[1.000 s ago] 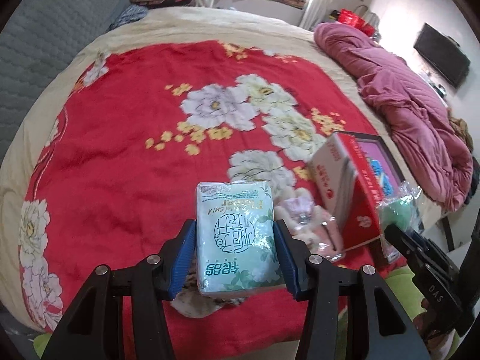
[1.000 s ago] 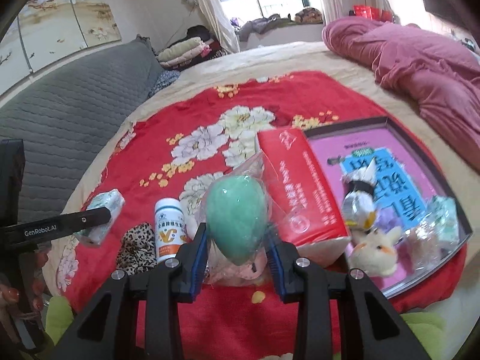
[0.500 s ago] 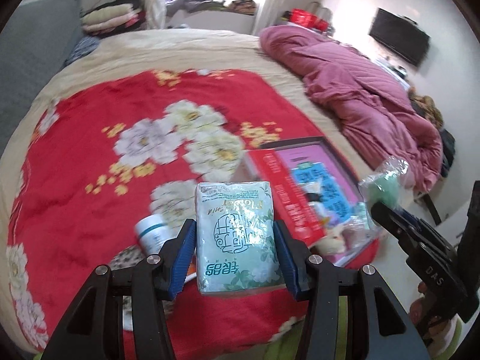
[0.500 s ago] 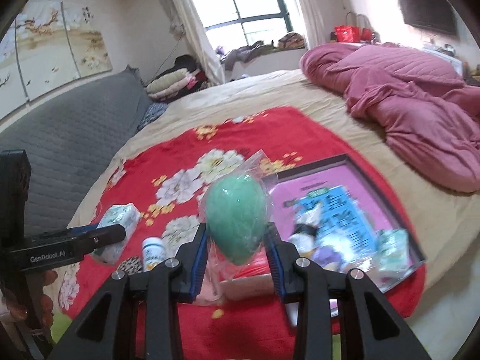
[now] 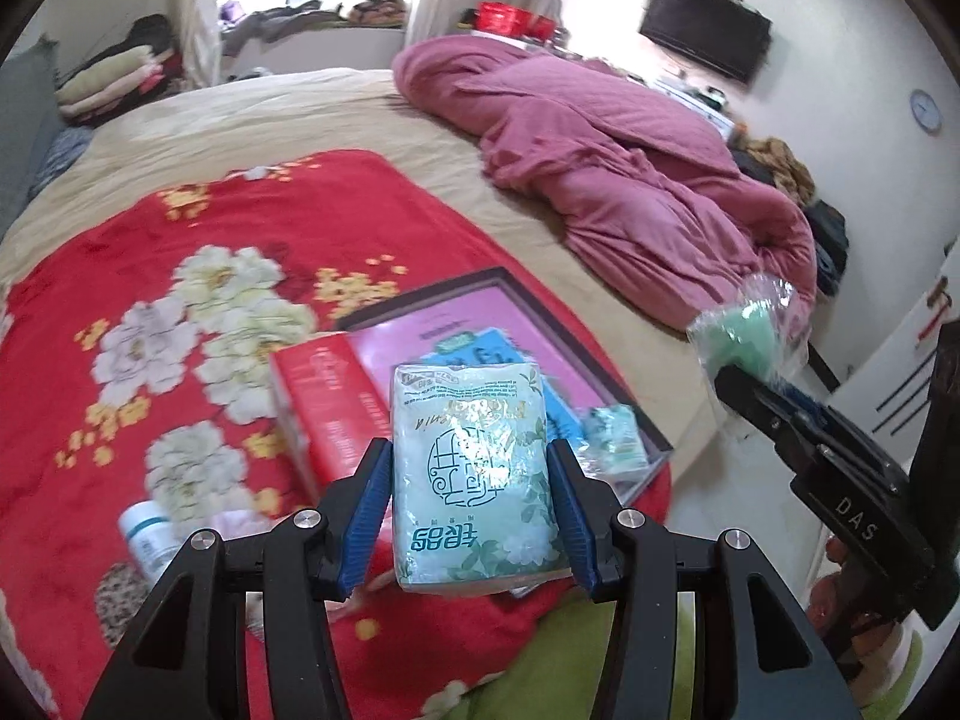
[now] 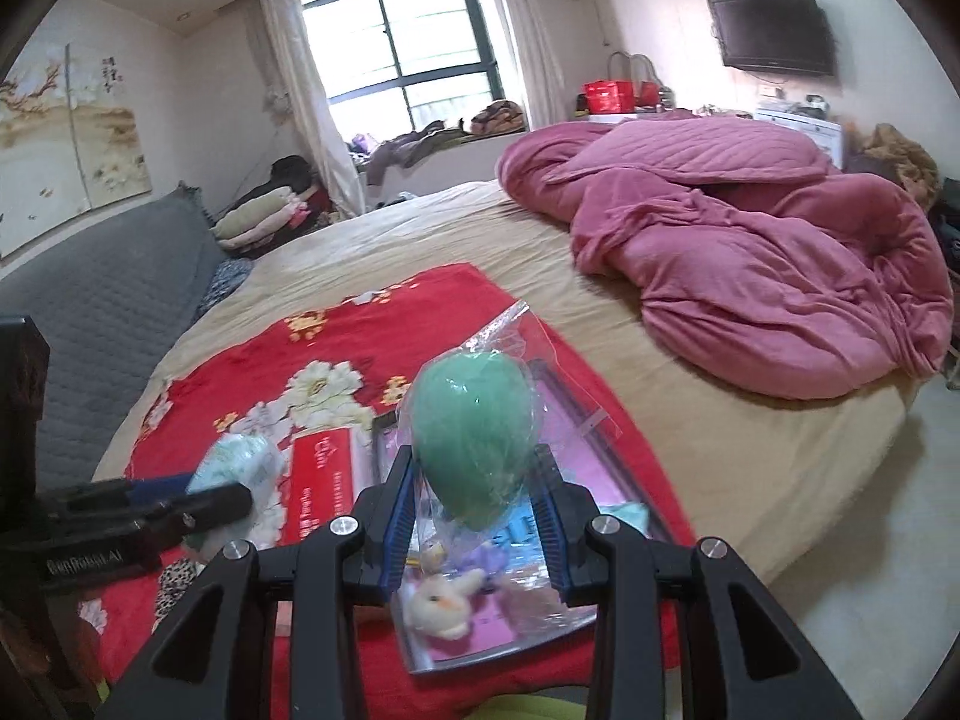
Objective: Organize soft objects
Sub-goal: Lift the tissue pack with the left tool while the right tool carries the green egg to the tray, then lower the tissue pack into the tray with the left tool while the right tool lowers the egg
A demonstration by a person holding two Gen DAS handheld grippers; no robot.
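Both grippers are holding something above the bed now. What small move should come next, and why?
Probably lower the left gripper, jaws shut on the pale green plastic tissue pack, toward the dark-framed pink tray below it, where a small white plush toy already lies.

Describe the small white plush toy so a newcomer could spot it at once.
Start at the red floral blanket spread over the bed, then find the dark-rimmed flat tray with a pink liner at its near right corner. The small white plush toy lies at the tray's near end; it alone is fuzzy, while its neighbours are shiny plastic-wrapped packets.
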